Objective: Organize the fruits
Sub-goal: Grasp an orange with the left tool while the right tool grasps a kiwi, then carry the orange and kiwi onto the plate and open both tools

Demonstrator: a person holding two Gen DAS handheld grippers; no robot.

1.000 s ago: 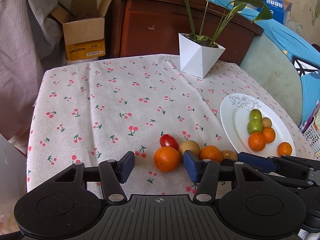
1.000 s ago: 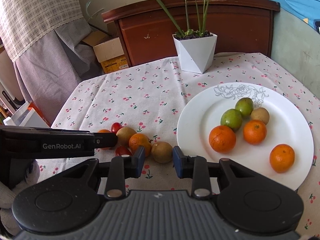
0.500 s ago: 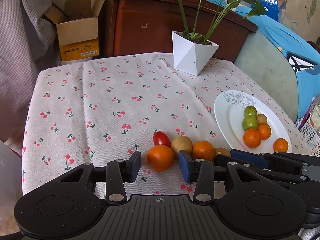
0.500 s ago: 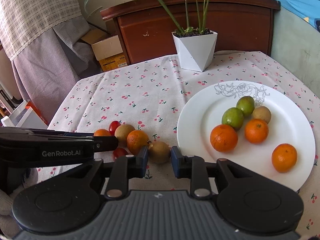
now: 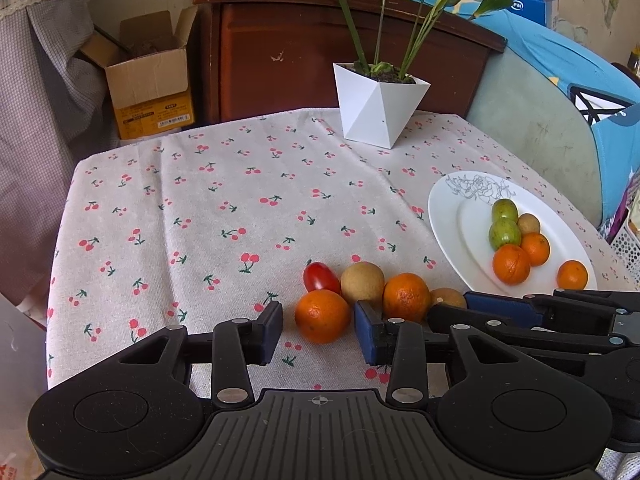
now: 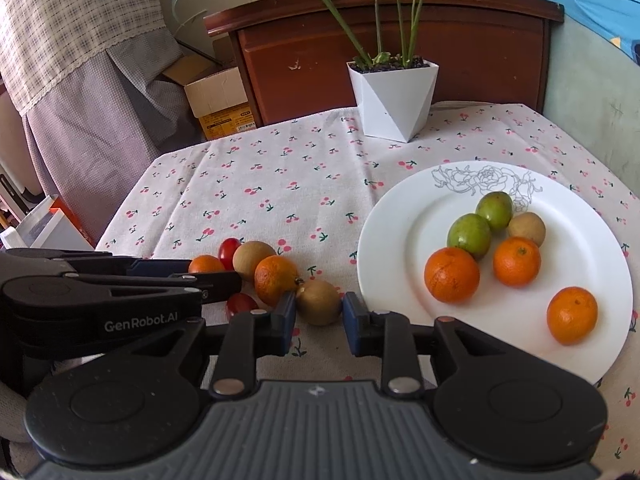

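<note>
A row of loose fruit lies on the cherry-print cloth. My left gripper (image 5: 318, 330) is open, its jaws on either side of an orange (image 5: 322, 315) with a gap on each side. Behind it lie a red tomato (image 5: 320, 277), a brown fruit (image 5: 362, 282) and a second orange (image 5: 406, 297). My right gripper (image 6: 319, 318) has its jaws close around a small brown fruit (image 6: 319, 302), which rests on the cloth. A white plate (image 6: 592, 288) to the right holds several oranges and green fruits. Another tomato (image 6: 240, 304) lies by the left gripper's arm.
A white potted plant (image 5: 378, 110) stands at the table's back edge. A wooden cabinet (image 5: 280, 48) and a cardboard box (image 5: 150, 84) are behind the table. A padded seat (image 5: 532, 140) stands at the right. The table's left edge drops off by a curtain.
Both grippers moved forward toward the fruit. The left jaws now flank the near orange; the right jaws narrowed around the small brown fruit.
</note>
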